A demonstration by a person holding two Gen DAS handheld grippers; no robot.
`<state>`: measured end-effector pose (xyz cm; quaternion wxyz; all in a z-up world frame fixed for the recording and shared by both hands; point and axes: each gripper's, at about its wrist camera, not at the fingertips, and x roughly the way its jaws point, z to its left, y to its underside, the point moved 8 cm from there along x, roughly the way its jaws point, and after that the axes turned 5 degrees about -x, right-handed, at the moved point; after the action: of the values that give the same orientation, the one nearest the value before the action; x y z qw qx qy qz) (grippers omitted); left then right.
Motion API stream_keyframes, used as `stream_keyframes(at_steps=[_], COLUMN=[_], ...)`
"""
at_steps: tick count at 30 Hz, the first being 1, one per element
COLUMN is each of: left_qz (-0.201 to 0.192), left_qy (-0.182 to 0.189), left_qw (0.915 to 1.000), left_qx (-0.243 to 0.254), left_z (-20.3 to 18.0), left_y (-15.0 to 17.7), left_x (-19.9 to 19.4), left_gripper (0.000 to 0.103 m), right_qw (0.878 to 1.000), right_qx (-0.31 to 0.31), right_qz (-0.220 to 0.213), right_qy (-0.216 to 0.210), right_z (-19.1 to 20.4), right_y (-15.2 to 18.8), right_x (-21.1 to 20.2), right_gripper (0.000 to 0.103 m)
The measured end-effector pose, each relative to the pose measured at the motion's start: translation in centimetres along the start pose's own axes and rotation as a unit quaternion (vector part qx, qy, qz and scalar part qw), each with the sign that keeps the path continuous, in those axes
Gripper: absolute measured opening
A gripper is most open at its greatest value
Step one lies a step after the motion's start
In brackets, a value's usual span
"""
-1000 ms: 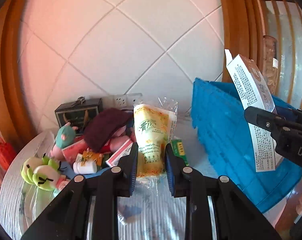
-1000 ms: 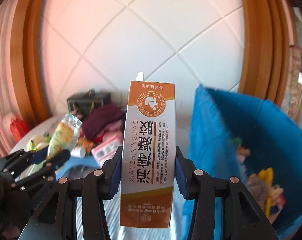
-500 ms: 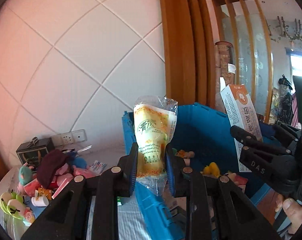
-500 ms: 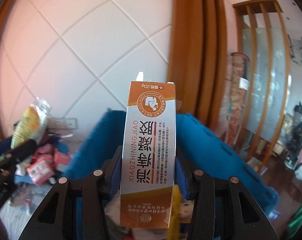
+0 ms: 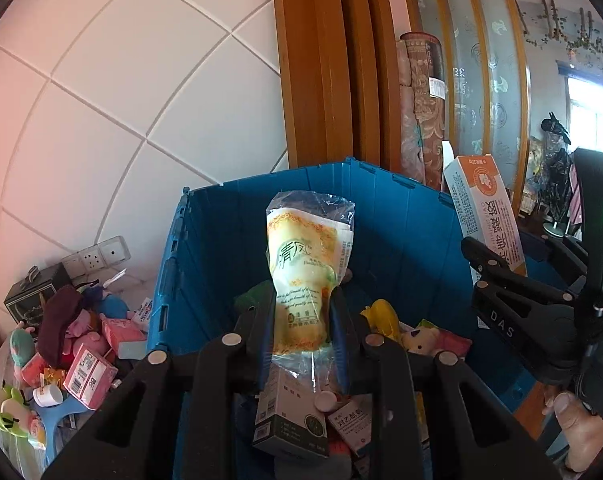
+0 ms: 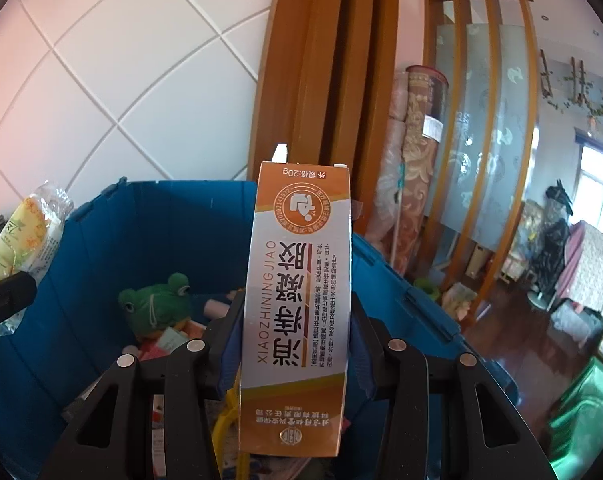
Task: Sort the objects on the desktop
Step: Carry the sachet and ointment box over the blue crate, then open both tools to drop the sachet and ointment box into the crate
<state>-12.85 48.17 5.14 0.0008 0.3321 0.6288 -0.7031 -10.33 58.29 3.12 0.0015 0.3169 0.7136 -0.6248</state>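
Now held over blue crate (image 5: 401, 216) for drop-in: left tool (image 5: 301, 336) clamped on tissue pack (image 5: 307, 264), right tool (image 6: 291, 344) on ointment box (image 6: 297, 304), both w/ ends up, clear of rim.

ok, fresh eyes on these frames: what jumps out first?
The big blue crate fills the middle of both views, already holding a green frog plush and small boxes. Each claw holds an item above it: the left claw grips a yellow tissue pack, the right claw an upright orange-and-white box. A heap of toys and pink packets sits left of the crate.
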Motion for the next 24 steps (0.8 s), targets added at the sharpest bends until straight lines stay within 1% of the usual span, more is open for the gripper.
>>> stream_keyframes(at_steps=[1, 2, 4, 5, 6, 8, 10, 11, 13, 16, 18, 20, 22, 23, 24], left_qz=[0.012, 0.014, 0.007, 0.011, 0.017, 0.04, 0.062, 0.069, 0.06, 0.063, 0.058, 0.051, 0.045, 0.041, 0.033], left_qy=[0.002, 0.01, 0.004, 0.006, 0.011, 0.023, 0.034, 0.036, 0.025, 0.032, 0.033, 0.034, 0.034, 0.034, 0.032], left_qw=[0.9999, 0.9998, 0.9999, 0.9999, 0.9997, 0.9987, 0.9969, 0.9963, 0.997, 0.997, 0.9973, 0.9975, 0.9978, 0.998, 0.9984], left_qx=[-0.006, -0.011, -0.007, -0.009, -0.012, -0.024, -0.035, -0.037, -0.044, -0.031, -0.031, -0.035, -0.036, -0.035, -0.033], left_z=[0.0, 0.0, 0.0, -0.1, -0.1, 0.0, 0.0, 0.0, 0.2, -0.4, -0.2, 0.0, 0.1, 0.0, 0.0], left_y=[0.2, 0.3, 0.2, 0.2, 0.4, 1.1, 2.1, 2.3, 2.2, 2.6, 2.5, 2.3, 2.2, 2.1, 2.0], left_x=[0.5, 0.4, 0.2, 0.3, 0.4, 0.8, 1.5, 1.7, 1.7, 1.8, 1.8, 1.5, 1.3, 1.2, 1.0], left_gripper=[0.024, 0.024, 0.024, 0.025, 0.028, 0.031, 0.039, 0.04, 0.04, 0.04, 0.04, 0.043, 0.053, 0.055, 0.059], right_qw=[1.0, 1.0, 1.0, 1.0, 1.0, 1.0, 1.0, 1.0, 1.0, 0.999, 0.999, 0.999, 0.998, 0.998, 0.997], right_qx=[-0.001, -0.001, -0.002, -0.007, -0.005, 0.008, 0.013, 0.012, 0.01, 0.004, 0.004, 0.008, 0.014, 0.014, 0.01], right_qz=[0.002, 0.004, -0.009, -0.01, -0.005, 0.001, 0.008, 0.01, 0.002, -0.007, -0.011, -0.026, -0.045, -0.053, -0.06], right_qy=[0.0, 0.0, 0.0, 0.008, 0.01, -0.002, 0.003, 0.009, 0.024, 0.037, 0.033, 0.029, 0.031, 0.034, 0.038], right_z=[-0.3, -0.4, -0.5, -0.6, -0.7, -0.8, -0.9, -1.1, -1.4, -1.3, -1.2, -1.1, -1.1, -1.1, -1.1], right_y=[-0.1, -0.1, -0.5, -0.6, -0.6, -0.7, -0.8, -0.9, -0.9, -1.1, -1.2, -1.2, -1.3, -1.3, -1.4], right_x=[0.5, 0.8, 0.5, 0.8, 1.1, 1.4, 1.9, 2.1, 2.3, 2.3, 2.2, 1.6, 0.8, 0.6, 0.5], right_gripper=[0.046, 0.046, 0.046, 0.046, 0.046, 0.046, 0.046, 0.046, 0.046, 0.049, 0.055, 0.073, 0.084, 0.086, 0.086])
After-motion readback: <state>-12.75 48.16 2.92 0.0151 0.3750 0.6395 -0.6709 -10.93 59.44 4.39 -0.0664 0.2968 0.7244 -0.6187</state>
